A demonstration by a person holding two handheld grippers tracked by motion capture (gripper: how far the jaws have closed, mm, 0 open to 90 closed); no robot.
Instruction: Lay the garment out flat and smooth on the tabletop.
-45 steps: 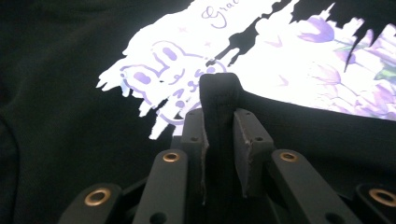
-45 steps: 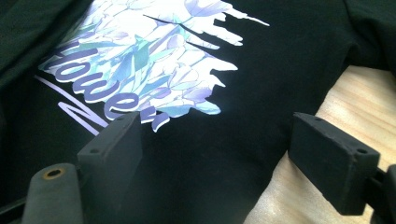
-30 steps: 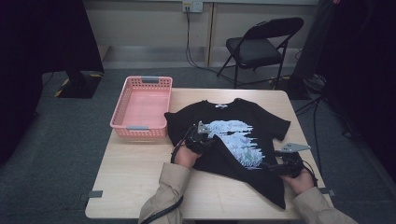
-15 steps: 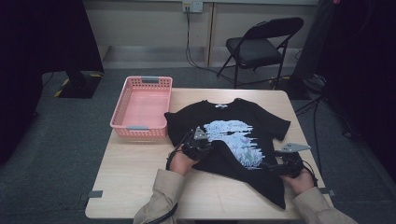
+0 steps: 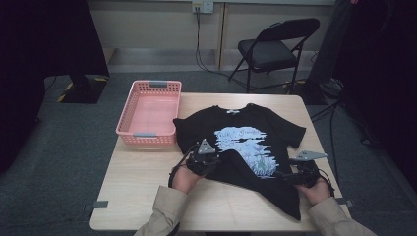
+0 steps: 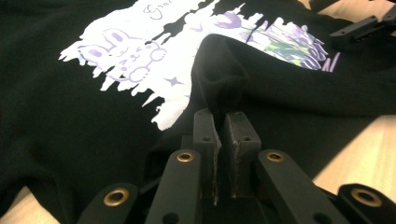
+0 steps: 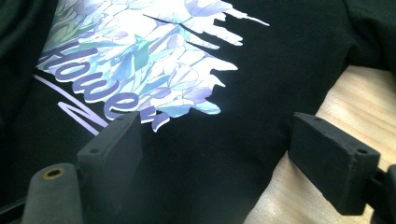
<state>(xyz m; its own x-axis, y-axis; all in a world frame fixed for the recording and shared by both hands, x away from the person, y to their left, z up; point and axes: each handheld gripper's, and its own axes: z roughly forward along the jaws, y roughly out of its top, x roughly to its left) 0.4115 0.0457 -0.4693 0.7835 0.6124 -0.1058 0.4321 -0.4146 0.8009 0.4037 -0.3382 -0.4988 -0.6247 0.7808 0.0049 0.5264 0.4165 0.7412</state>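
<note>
While the left gripper (image 5: 208, 158) pinches a fold of the black T-shirt (image 5: 246, 147), the right gripper (image 5: 287, 174) rests on the cloth with its jaws wide apart.

The shirt lies print-up across the middle of the table (image 5: 142, 196), collar toward the far edge, its lower hem trailing down toward the near right corner. Look at the left gripper view: both jaws are pressed together on a raised ridge of black fabric (image 6: 219, 79), just below the white and purple print (image 6: 154, 51). Over in the right gripper view, the two pads (image 7: 112, 140) stand well apart, straddling flat cloth beside the shirt's edge, bare wood showing under the right one. A pink basket (image 5: 149, 113) sits at the far left corner, touching the shirt's sleeve.
</note>
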